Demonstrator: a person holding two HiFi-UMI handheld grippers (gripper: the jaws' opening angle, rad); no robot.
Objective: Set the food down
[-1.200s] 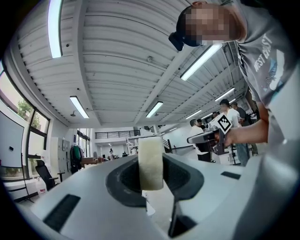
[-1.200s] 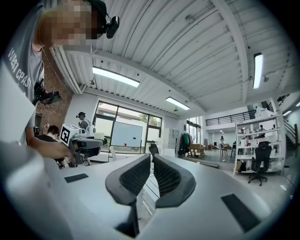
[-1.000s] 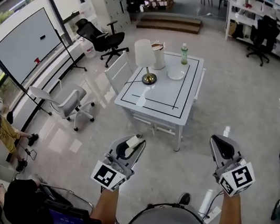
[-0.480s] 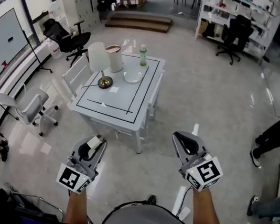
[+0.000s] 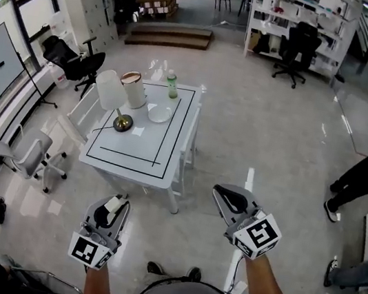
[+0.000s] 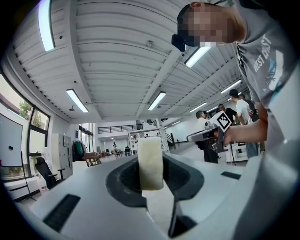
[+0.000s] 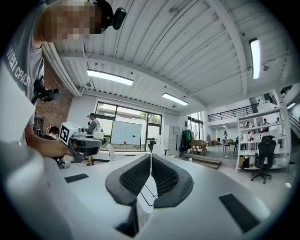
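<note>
Head view: food (image 5: 113,203) half hidden in left gripper (image 5: 118,199) jaws, type unclear

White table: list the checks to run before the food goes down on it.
1. Pale rectangular food block clamped in left tongs: ok.
2. Right tongs shut, nothing between them: ok.
3. Left tongs above the white black-lined table: not ok, over the floor, short of its near edge.
4. Bare tabletop on the near half: ok.
5. White round plate empty: cannot tell, too small.
6. White-shaded brass lamp and green-capped bottle upright at the far end: ok.
</note>
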